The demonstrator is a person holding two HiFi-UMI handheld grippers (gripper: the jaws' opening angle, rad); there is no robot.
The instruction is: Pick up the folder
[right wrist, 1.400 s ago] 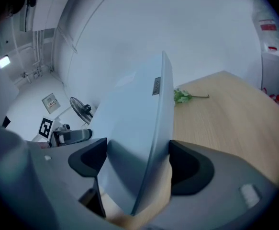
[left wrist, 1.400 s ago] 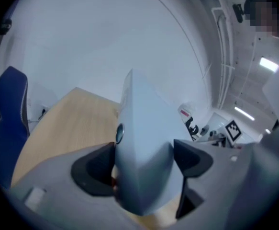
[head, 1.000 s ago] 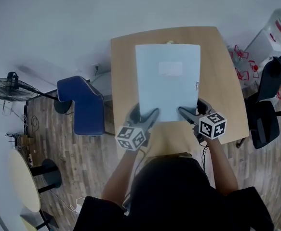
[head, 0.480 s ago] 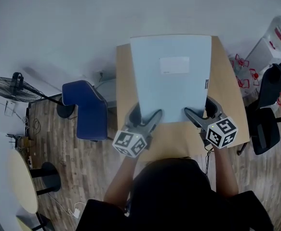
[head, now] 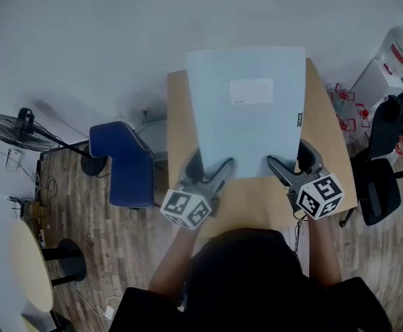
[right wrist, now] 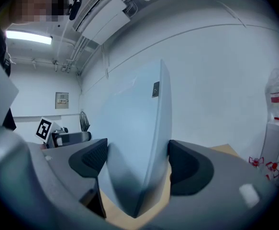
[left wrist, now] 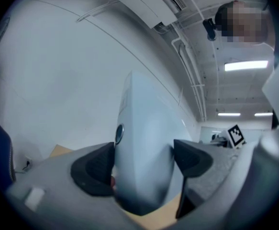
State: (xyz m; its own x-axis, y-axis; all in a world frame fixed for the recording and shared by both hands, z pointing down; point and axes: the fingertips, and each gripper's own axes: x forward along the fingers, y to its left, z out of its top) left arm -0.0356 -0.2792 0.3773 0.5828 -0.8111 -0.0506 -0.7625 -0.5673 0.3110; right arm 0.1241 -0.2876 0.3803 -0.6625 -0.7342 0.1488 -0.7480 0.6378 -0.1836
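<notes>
A pale blue folder (head: pixel 246 109) with a white label is held up off the wooden table (head: pixel 256 203), its far end tilted upward. My left gripper (head: pixel 218 170) is shut on its near left corner, and my right gripper (head: pixel 278 167) is shut on its near right corner. In the left gripper view the folder (left wrist: pixel 141 152) rises between the two dark pads (left wrist: pixel 94 169). The right gripper view shows the folder (right wrist: pixel 134 143) clamped edge-on between the pads (right wrist: pixel 189 169), with the other gripper's marker cube (right wrist: pixel 44 128) beyond it.
A blue chair (head: pixel 122 161) stands left of the table. A floor fan (head: pixel 11 130) is at far left, a round table (head: pixel 28 272) at lower left. A black office chair (head: pixel 384 178) and a water dispenser (head: pixel 391 61) are at right.
The folder has been lifted from lying flat on the table, and now hides the table's far end. Both grippers stayed shut on its near corners and rose a little.
</notes>
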